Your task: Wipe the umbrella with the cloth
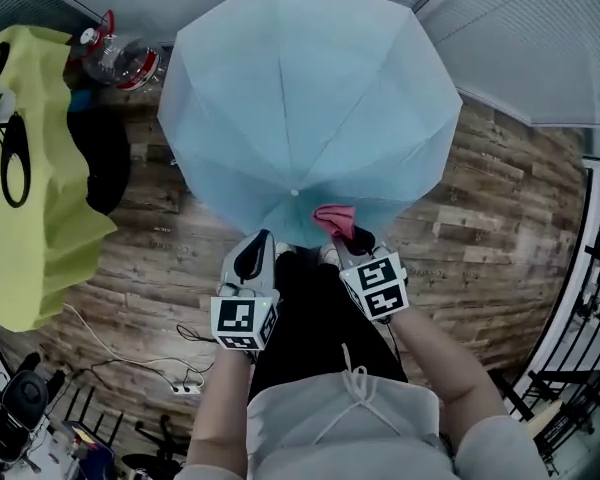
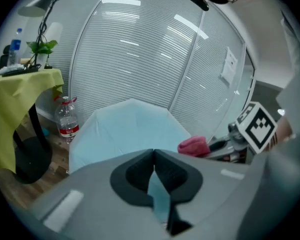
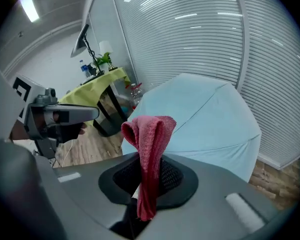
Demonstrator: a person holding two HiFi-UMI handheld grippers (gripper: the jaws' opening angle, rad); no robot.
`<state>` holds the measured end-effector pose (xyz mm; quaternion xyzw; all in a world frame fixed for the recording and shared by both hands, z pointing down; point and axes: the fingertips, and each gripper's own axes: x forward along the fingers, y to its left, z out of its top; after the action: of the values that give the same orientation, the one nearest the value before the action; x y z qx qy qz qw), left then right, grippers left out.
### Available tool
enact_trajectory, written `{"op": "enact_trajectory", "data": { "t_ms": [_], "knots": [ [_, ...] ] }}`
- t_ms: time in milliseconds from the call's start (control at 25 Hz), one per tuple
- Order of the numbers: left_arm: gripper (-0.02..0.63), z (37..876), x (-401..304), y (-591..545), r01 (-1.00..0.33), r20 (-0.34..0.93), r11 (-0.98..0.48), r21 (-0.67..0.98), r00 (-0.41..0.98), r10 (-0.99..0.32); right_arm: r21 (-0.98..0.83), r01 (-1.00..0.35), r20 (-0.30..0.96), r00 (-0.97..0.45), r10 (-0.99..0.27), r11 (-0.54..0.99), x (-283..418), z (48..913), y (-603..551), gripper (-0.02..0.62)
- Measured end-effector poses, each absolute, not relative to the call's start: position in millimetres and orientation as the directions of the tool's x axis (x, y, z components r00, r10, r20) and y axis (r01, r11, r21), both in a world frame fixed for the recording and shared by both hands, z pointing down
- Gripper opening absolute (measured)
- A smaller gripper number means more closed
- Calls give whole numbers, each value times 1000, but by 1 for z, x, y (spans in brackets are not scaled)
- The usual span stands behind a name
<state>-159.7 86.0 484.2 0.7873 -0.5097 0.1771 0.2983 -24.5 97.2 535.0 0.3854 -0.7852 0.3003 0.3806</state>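
An open light-blue umbrella rests canopy-up on the wooden floor, close to the window blinds. My left gripper is at its near rim, and in the left gripper view the jaws are shut on a fold of the pale blue fabric. My right gripper sits beside it, shut on a pink cloth that touches the canopy's near edge. In the right gripper view the cloth stands up folded between the pads, with the umbrella beyond it.
A table under a yellow-green cover stands at the left with a plastic water bottle on the floor behind it. Cables and a power strip lie near my feet. A black railing runs along the right.
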Motion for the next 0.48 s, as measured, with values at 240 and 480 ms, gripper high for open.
{"op": "enact_trajectory", "data": {
  "t_ms": [240,480],
  "knots": [
    [6,539,-188,63,-888,577,-312,338,458,-677,-237,-860,861,-402,-312,452,-78,622,69,54],
    [6,573,-206,70,-890,597,-271,366,448,-666,-187,-838,888,-367,-276,513,-102,673,59,54]
  ]
}}
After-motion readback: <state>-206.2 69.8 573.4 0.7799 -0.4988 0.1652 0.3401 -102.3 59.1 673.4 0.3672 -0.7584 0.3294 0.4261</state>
